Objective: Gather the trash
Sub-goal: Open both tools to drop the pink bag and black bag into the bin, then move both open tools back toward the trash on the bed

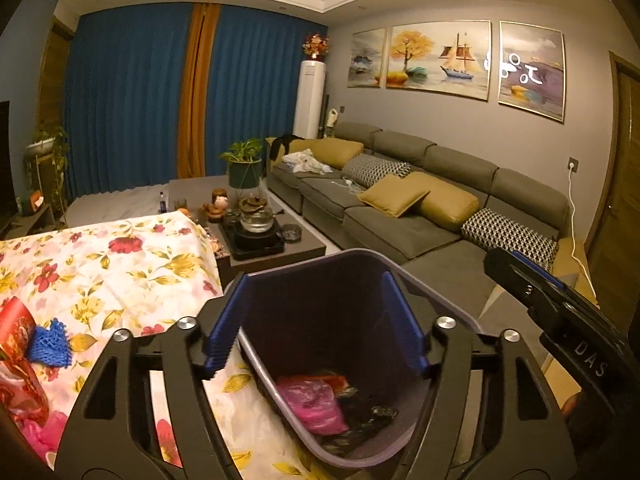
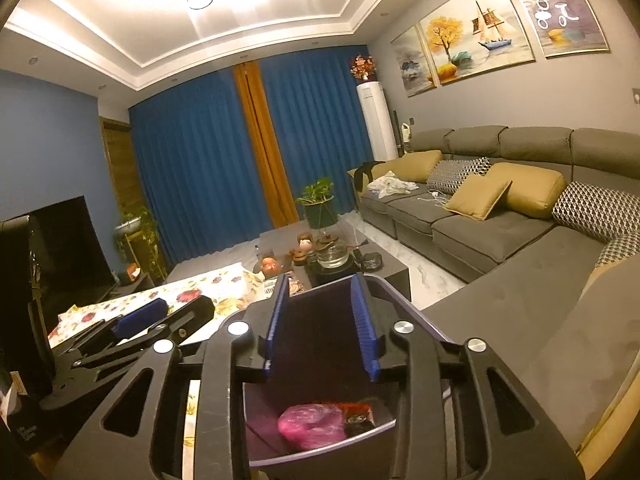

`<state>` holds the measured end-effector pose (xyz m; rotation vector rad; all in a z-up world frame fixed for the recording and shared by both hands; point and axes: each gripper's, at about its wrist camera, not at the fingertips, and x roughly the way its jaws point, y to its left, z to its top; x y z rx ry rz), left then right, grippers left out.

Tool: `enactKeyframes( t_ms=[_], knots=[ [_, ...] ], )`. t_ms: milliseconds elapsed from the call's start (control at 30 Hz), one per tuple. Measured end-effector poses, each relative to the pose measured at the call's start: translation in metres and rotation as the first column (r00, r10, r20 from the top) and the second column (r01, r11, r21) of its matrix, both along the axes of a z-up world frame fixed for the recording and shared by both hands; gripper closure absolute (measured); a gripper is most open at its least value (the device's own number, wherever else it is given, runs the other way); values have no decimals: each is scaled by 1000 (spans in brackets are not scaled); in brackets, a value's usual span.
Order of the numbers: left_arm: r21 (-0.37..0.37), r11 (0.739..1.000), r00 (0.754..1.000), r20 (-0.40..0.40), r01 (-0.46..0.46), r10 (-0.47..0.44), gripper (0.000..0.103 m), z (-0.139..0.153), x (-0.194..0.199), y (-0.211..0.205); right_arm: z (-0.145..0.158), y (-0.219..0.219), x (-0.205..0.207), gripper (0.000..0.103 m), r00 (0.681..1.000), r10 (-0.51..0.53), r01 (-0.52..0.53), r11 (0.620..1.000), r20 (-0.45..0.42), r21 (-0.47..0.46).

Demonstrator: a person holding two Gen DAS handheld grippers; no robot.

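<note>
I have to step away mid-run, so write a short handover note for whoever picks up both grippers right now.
Left gripper: open, empty, above the trash bin.
Right gripper: open, empty, also over the bin.
Bin: tilted beside the floral-cloth table, between table and sofa.
Done: a pink plastic bag and dark wrappers already lie in the bin.
Left: a blue mesh net, a red foil wrapper and some pink plastic remain on the cloth at the left; these probably go in next.
</note>
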<state>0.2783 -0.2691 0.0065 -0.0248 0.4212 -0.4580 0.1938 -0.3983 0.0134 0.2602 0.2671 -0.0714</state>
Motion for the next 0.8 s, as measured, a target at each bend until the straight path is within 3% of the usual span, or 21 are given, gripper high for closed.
enactKeyframes(
  t_ms=[67,467,800],
  knots=[
    [-8,1000,1000,3,-15,15,26,1,-2,4,-1,1,-3,49,1000,-9,9,1000,2,-4],
    [-9,996,996,8,-93,93,18,4,-34,42,0,19,-28,36,999,-38,39,999,29,-32],
    [14,984,982,65,-177,176,17,10,-93,107,-4,51,-57,32,999,10,-9,999,37,-39]
  ],
)
